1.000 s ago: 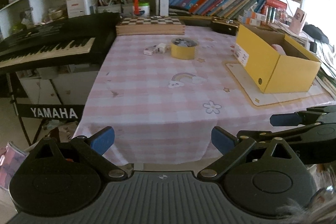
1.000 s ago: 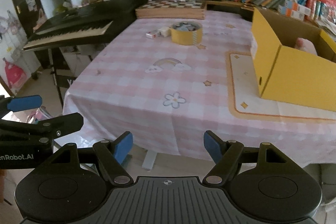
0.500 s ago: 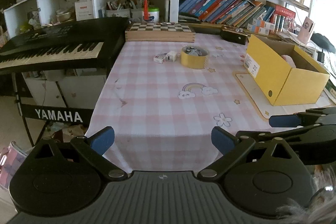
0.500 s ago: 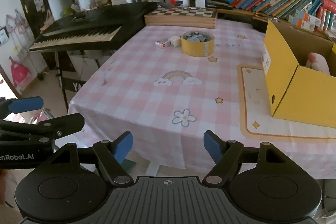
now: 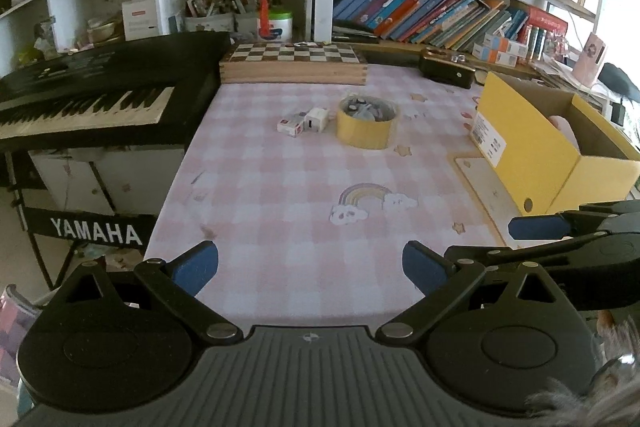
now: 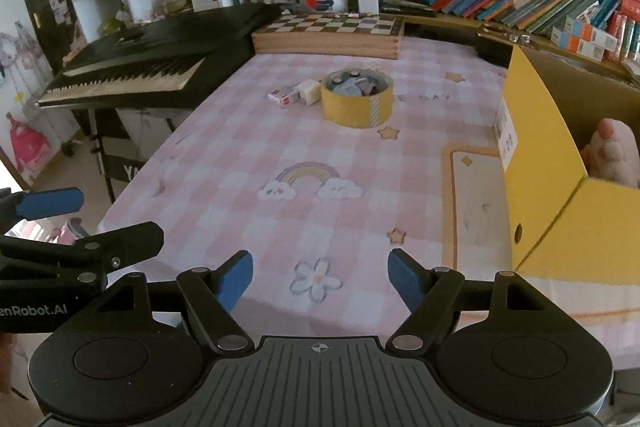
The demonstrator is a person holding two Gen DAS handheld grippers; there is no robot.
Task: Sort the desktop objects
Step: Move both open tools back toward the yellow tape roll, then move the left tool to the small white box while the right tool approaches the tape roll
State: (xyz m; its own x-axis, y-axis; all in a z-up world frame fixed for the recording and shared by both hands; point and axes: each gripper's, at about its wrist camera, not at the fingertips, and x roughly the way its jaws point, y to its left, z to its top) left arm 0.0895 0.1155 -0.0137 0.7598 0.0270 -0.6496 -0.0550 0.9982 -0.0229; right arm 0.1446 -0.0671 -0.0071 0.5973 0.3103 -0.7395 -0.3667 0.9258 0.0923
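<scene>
Pink-checked cloth fills more of both views than a second ago: the two grippers have advanced over the table's (image 5: 280, 195) near edge, an approach only, with nothing sorted yet. Left gripper (image 5: 310, 267) and right gripper (image 6: 320, 277) both stand wide and empty. Near the far edge, left to right: two small white boxes (image 5: 302, 121), one yellow tape roll (image 5: 366, 123) holding small bits, one yellow box (image 5: 532, 151) at the right edge.

yellow box (image 6: 560, 163) cut off at right edge; small items inside tape roll (image 6: 357, 98) indistinct.
</scene>
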